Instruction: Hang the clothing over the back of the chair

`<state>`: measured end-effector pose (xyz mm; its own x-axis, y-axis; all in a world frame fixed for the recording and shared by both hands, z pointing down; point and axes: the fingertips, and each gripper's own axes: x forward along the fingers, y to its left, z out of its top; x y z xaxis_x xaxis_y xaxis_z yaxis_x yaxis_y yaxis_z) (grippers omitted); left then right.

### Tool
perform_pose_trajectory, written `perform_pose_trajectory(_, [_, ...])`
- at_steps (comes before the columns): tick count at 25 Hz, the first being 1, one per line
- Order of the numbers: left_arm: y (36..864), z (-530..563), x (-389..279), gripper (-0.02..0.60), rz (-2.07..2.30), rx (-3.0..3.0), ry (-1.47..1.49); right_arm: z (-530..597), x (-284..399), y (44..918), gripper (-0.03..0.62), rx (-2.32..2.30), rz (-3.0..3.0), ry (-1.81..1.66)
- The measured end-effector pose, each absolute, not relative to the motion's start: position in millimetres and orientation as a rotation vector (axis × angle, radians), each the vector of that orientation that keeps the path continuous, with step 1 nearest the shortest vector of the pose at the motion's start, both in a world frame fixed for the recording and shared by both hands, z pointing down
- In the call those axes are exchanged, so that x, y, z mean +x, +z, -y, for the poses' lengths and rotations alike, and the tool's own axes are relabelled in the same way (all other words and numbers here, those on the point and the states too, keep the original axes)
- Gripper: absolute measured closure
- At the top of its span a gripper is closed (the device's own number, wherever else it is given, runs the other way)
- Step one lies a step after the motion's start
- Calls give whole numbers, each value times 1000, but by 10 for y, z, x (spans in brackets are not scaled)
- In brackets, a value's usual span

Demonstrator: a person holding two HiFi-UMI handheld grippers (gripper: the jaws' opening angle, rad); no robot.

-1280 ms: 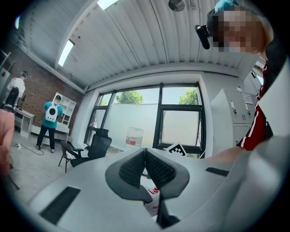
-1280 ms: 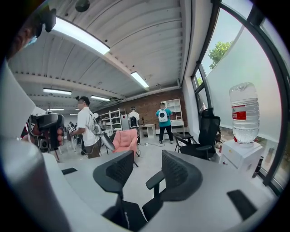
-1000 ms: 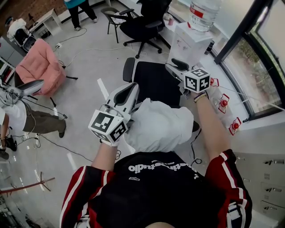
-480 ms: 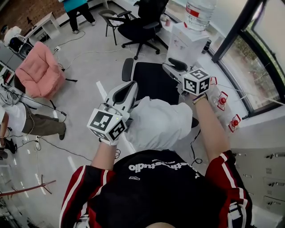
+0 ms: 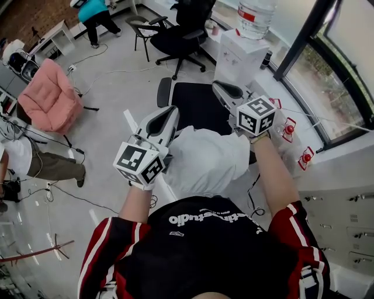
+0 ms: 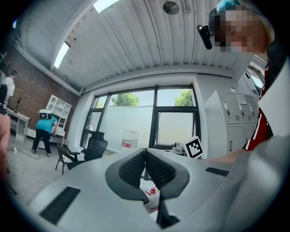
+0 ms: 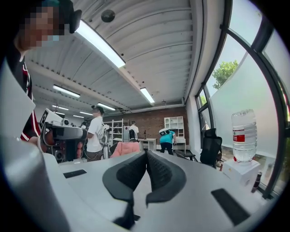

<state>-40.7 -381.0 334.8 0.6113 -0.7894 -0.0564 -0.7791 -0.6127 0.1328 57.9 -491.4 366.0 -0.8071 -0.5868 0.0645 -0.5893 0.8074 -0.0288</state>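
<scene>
White clothing (image 5: 207, 160) over back of chair (image 5: 201, 105), long axis crosswise | left gripper (image 5: 171, 112) jaws together, empty | right gripper (image 5: 219, 86) jaws closing, empty

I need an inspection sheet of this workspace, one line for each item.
Surface: grey floor.
Job's things: white clothing lies over the black chair's back.
Clutter: pink chair, water bottle on a white box.
Grippers: left tongs shut, empty; right tongs closing, nothing between.
Cables: loose cables on the floor.
Surroundings: window, people at left.
</scene>
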Motion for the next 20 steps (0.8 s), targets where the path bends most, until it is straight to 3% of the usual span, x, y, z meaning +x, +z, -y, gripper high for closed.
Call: perform_pose_trajectory(20, [3207, 3699, -448, 558, 1339, 2756, -170, 3870, 478, 3105, 582, 1057, 3002, 100])
